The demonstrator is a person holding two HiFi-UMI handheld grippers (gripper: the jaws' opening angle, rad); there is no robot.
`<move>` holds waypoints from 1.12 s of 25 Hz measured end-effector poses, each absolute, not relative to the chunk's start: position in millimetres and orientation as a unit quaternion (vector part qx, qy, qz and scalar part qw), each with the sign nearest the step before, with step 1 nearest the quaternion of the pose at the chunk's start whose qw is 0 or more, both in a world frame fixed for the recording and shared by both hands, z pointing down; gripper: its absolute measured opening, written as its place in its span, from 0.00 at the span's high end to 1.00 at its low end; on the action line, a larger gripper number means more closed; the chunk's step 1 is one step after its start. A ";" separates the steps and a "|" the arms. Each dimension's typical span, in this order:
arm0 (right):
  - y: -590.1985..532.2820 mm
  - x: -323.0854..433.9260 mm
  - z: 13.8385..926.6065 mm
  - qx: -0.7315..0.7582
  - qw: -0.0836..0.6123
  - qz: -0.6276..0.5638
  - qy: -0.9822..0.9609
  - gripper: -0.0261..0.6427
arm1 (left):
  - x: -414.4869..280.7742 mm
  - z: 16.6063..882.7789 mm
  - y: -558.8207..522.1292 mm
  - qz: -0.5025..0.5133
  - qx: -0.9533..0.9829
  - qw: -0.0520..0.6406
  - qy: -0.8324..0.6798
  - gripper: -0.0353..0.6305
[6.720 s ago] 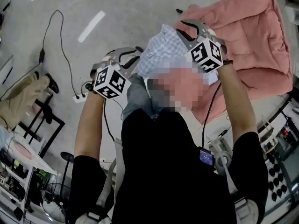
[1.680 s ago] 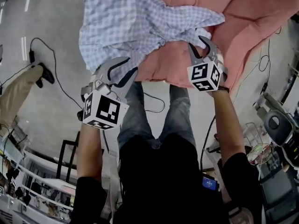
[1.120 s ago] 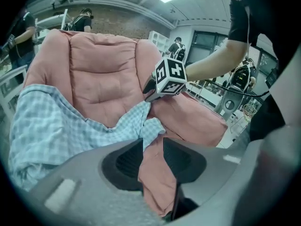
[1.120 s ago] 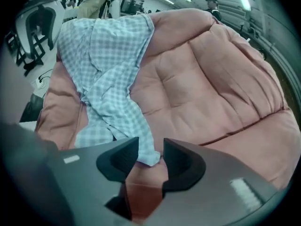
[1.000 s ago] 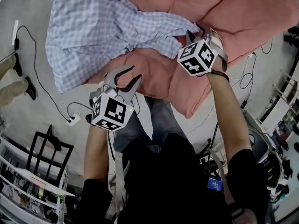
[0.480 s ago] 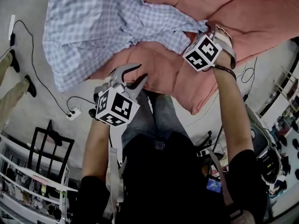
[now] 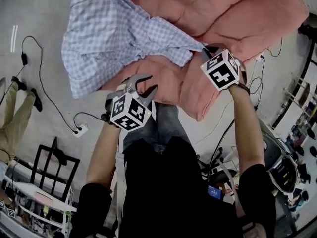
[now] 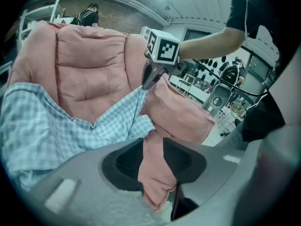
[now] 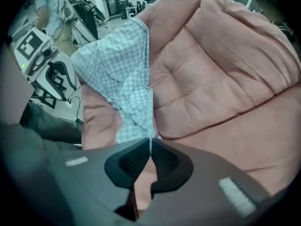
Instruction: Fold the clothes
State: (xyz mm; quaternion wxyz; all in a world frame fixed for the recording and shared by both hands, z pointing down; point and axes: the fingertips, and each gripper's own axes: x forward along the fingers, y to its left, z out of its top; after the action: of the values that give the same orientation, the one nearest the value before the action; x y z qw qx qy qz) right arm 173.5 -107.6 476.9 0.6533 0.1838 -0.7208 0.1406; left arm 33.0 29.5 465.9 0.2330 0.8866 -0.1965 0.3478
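A light-blue checked shirt [image 7: 109, 38] lies crumpled on a pink quilted pad [image 7: 237, 14], its body at the left and a sleeve end trailing right. My right gripper [image 7: 204, 48] points down at that trailing end; its jaws have just closed and are shut on the shirt fabric [image 9: 136, 121], which runs up to the tips [image 9: 150, 147]. The left gripper view shows the cloth pulled up to the right gripper [image 8: 149, 81]. My left gripper [image 7: 142, 85] hovers at the pad's near edge, jaws apart, with only pink pad [image 8: 89, 65] showing through the gap [image 8: 153, 147].
The pad's front edge hangs just before my legs. On the floor at the left lie a power strip [image 7: 79, 129] with a cable, a black stand [image 7: 49, 157] and another person's legs [image 7: 15, 118]. Equipment racks [image 7: 297, 133] crowd the right side.
The right gripper has closed on the shirt's trailing end and risen a little with it. The left gripper has edged nearer the pad's front edge, jaws unchanged.
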 end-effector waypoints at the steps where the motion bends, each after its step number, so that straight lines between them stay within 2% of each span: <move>1: -103.2 167.5 464.1 0.177 0.653 0.144 -0.722 0.94 | 30.6 457.0 31.5 0.352 0.886 0.228 -0.197 0.73; 7: -80.3 156.7 377.7 0.134 0.631 0.198 -0.738 0.93 | 50.8 396.5 42.5 0.343 0.880 0.238 -0.229 0.73; 16: -79.1 166.0 316.7 0.049 0.544 0.207 -0.812 0.93 | 140.9 400.5 27.8 0.225 0.816 0.376 -0.377 0.71; 20: -79.4 180.2 301.1 -0.011 0.523 0.188 -0.831 0.93 | 168.3 397.6 15.8 0.177 0.751 0.410 -0.486 0.68; 23: -69.7 185.6 292.7 -0.045 0.512 0.191 -0.836 0.93 | 177.2 403.3 13.4 0.182 0.720 0.400 -0.537 0.67; 25: -61.9 189.6 288.6 -0.063 0.509 0.196 -0.836 0.93 | 179.5 413.7 10.2 0.213 0.711 0.377 -0.554 0.61; 28: -48.6 194.7 285.5 -0.086 0.513 0.184 -0.834 0.93 | 184.3 424.4 3.4 0.230 0.713 0.350 -0.563 0.61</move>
State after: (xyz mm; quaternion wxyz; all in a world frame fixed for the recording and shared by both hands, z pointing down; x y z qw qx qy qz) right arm 194.7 -48.6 285.5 0.5130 -0.0859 -0.8341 0.1836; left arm 184.3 3.4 424.4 0.3504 0.7126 -0.5625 0.2304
